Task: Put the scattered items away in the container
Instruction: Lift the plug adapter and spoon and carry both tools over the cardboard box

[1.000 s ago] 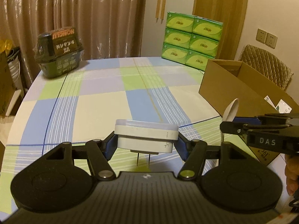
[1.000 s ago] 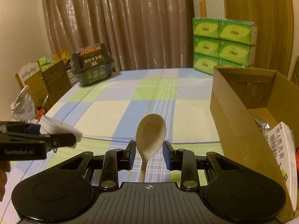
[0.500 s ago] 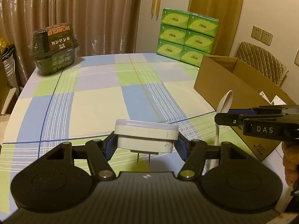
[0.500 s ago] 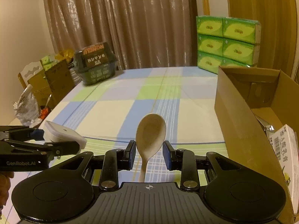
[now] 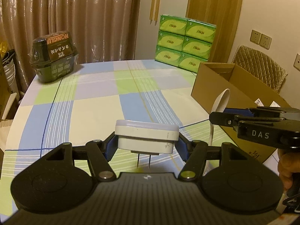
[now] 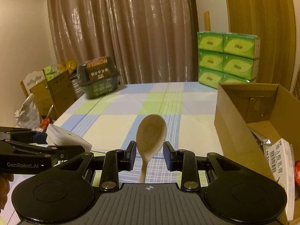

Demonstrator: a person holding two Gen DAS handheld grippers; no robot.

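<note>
**A:** Plug first, from the left wrist camera. What do the tongs have?

**B:** The left gripper (image 5: 147,145) is clenched on a white plug adapter (image 5: 146,138), blue pads pressed to its two ends. It sits level between the fingers, two thin prongs pointing down, held above the checked tablecloth (image 5: 93,108).

**A:** And the other tool in that view?

**B:** The right gripper (image 5: 221,118) comes in from the right edge, with the pale spoon (image 5: 222,101) standing bowl-up at its tip, in front of the cardboard box (image 5: 211,91).

**A:** Now the right wrist camera.

**B:** There the right gripper (image 6: 149,155) grasps the spoon (image 6: 151,134) low on the bowl, handle hanging down between the fingers. The left pad touches it; on the right I can't tell whether a thin gap remains. It is clear of the cloth.

**A:** The box?

**B:** To the right of the spoon, the cardboard box (image 6: 230,129) stands open, with a printed carton (image 6: 279,161) and a metal utensil inside. The left gripper (image 6: 61,150) and its adapter (image 6: 69,140) show at the left.
</note>
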